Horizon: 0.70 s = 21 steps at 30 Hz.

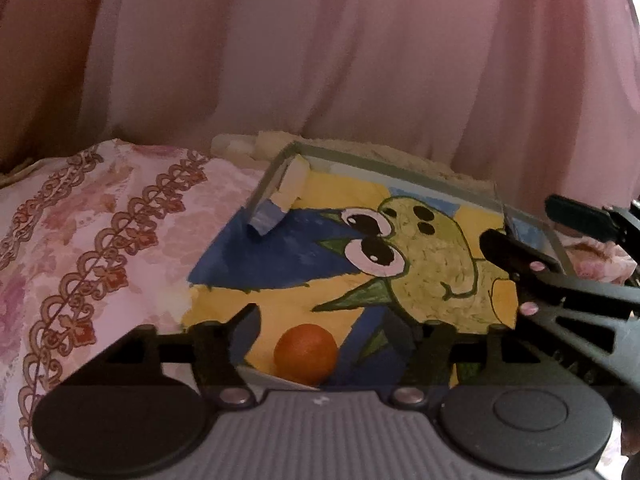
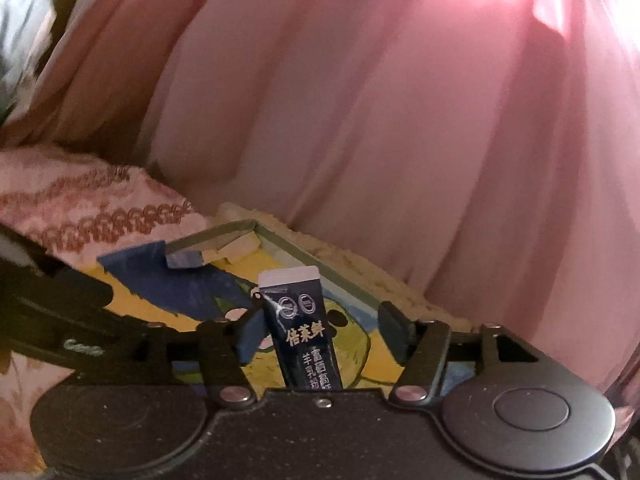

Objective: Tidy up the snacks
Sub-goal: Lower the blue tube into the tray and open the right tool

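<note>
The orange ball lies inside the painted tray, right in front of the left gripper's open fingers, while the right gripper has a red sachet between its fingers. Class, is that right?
Not quite. The sachet is dark navy with a white top, not red, as the right wrist view shows. The rest stands: the orange ball lies in the painted tray before the open left gripper.

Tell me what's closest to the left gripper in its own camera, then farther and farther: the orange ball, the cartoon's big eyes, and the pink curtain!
1. Orange ball: nearest, sitting between the left gripper's open fingers, on the painted tray.
2. Cartoon eyes: farther, mid-tray, slightly right.
3. Pink curtain: farthest, hanging behind the tray.
</note>
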Tool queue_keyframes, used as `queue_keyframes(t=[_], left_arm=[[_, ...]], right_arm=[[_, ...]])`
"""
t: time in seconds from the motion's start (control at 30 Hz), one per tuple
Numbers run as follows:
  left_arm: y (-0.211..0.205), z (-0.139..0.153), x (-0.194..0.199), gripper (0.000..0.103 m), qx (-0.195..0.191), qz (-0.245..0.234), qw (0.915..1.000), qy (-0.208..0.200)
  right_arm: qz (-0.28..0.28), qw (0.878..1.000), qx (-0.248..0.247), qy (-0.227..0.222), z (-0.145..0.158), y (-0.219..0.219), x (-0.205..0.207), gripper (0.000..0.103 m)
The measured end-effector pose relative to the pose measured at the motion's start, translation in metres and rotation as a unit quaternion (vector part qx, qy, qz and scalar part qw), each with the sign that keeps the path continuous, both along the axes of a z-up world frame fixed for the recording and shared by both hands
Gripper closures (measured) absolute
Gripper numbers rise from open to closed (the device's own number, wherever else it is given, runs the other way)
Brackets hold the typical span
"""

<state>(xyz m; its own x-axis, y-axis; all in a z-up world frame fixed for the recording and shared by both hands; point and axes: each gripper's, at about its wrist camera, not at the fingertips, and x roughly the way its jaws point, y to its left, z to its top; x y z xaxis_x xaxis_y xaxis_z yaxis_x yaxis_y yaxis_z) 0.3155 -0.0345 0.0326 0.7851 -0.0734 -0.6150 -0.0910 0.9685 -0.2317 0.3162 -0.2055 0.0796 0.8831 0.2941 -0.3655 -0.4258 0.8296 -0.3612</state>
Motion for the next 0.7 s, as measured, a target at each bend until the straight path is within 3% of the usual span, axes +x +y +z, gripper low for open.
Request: queue_keyframes(t=[0.43,0.7], left_arm=[[0.022,0.012,-0.027,0.011,-0.009,0.01,0.9994,-0.031],[0.036,0.021,-0.05,0.003,0.004,0.027,0.9979,-0.059]], right_arm=[[-0.044,0.988,0.105,0.102,0.021,-0.015,0.014,0.019],[-0.049,0.985,0.136,0.093,0.026,-0.026,-0.01,0.011]])
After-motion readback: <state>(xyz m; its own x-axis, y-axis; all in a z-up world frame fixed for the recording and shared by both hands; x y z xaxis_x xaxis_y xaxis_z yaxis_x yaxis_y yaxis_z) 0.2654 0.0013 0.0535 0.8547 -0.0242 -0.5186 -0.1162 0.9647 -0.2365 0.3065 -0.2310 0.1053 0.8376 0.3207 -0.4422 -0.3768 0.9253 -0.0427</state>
